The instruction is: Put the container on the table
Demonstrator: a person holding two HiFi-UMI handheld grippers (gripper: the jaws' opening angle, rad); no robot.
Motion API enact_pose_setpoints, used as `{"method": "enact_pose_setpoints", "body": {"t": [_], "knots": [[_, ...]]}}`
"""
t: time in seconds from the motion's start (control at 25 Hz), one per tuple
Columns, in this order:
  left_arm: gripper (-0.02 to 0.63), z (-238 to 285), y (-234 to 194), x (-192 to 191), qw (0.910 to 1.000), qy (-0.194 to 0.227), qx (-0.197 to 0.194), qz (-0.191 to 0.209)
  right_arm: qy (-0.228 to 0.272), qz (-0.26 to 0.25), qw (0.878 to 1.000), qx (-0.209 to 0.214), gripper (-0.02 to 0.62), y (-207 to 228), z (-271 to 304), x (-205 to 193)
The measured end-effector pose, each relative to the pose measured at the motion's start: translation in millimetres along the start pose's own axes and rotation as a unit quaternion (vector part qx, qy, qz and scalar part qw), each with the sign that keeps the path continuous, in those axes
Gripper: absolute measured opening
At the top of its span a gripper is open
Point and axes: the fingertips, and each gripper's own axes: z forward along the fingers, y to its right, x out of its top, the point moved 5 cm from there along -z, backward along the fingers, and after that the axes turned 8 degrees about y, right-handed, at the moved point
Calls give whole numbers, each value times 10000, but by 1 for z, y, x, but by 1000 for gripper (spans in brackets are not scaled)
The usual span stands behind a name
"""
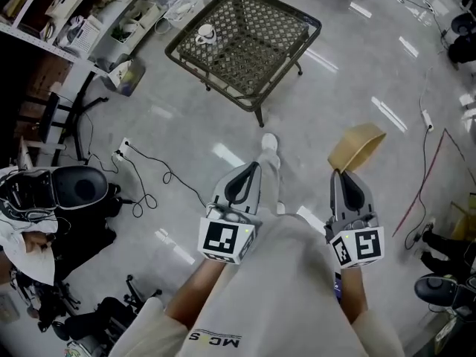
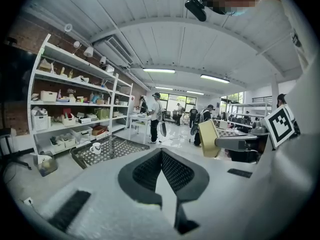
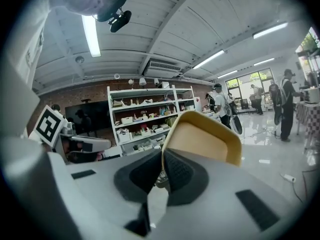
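A tan, shallow container [image 1: 355, 146] hangs in the air above the grey floor, held by its rim in my right gripper [image 1: 338, 172], which is shut on it. In the right gripper view the container [image 3: 205, 141] rises just past the closed jaws [image 3: 162, 159]. My left gripper [image 1: 255, 166] is shut with nothing in it, beside the right one; its jaws [image 2: 160, 154] meet at the tips. The dark wicker-top table [image 1: 245, 39] stands ahead, a white mug [image 1: 204, 34] on its left part. The left gripper view shows the table [image 2: 107, 149] low at left.
Shelves [image 1: 82, 13] with boxes line the upper left. A black office chair [image 1: 67, 188] and floor cables [image 1: 149, 177] lie left. A power strip and cables [image 1: 428, 117] run at right. People stand in the distance [image 2: 156, 116].
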Motion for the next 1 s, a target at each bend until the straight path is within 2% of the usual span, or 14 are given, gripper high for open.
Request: {"method": "enact_pose_setpoints", "body": {"t": [0.2, 0.6, 0.76, 1.0], "knots": [[23, 72, -38, 6, 10000, -52, -10, -80, -152, -10, 9999, -54, 26, 35, 70, 3], [23, 231, -130, 64, 9999, 67, -37, -93, -319, -4, 9994, -155, 26, 101, 234, 40], [23, 259, -156, 79, 9997, 186, 130, -104, -386, -60, 9992, 16, 26, 113, 286, 49], [23, 280, -184, 76, 9984, 141, 494, -254, -535, -196, 9969, 546, 26, 115, 341, 52]]}}
